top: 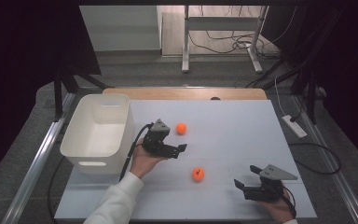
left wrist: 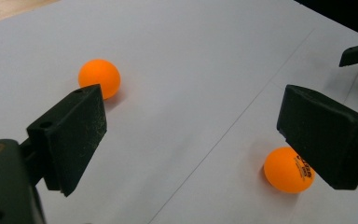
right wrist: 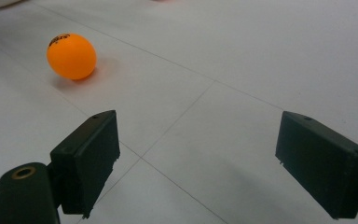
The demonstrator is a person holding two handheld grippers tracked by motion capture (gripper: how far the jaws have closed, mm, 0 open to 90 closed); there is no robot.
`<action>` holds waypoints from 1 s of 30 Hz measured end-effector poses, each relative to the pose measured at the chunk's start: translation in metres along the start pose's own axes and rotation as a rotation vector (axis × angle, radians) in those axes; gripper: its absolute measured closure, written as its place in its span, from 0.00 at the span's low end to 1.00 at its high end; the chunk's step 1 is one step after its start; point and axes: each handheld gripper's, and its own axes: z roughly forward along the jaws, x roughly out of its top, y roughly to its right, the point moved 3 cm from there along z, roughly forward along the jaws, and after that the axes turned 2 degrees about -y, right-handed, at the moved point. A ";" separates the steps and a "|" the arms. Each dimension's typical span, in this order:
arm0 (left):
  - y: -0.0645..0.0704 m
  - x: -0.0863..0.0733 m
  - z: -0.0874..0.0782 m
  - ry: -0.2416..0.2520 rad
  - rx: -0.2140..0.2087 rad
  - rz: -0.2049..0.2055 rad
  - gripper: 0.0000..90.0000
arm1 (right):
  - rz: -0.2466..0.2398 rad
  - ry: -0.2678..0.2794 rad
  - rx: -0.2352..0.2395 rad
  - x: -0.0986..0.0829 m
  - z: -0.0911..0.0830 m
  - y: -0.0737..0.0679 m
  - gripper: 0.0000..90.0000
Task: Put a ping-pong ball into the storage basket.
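Currently the left gripper (top: 179, 150) is hovering at frame centre in the high view, jaws spread wide and holding nothing. Two orange balls are lying on the white counter (top: 233, 126): the far ball (top: 181, 128) just above the jaws, the near ball (top: 198, 174) below and right of them. At lower right, the right gripper (top: 246, 178) is resting, jaws likewise apart and empty. A white bin (top: 98, 133) is sitting at left.
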 end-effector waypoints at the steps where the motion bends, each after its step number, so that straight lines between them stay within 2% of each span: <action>1: 0.000 0.000 0.001 0.000 0.000 -0.001 0.10 | -0.002 -0.001 -0.001 0.000 0.000 0.000 0.15; 12: -0.006 0.004 0.011 -0.016 0.016 0.000 0.10 | -0.009 -0.003 -0.005 0.000 0.001 0.000 0.15; 17: -0.011 0.004 0.017 -0.010 0.020 -0.017 0.10 | -0.013 -0.007 -0.007 0.000 0.001 0.000 0.15; 30: -0.022 0.004 0.032 -0.047 0.050 -0.007 0.10 | -0.016 -0.009 -0.010 0.000 0.001 0.000 0.15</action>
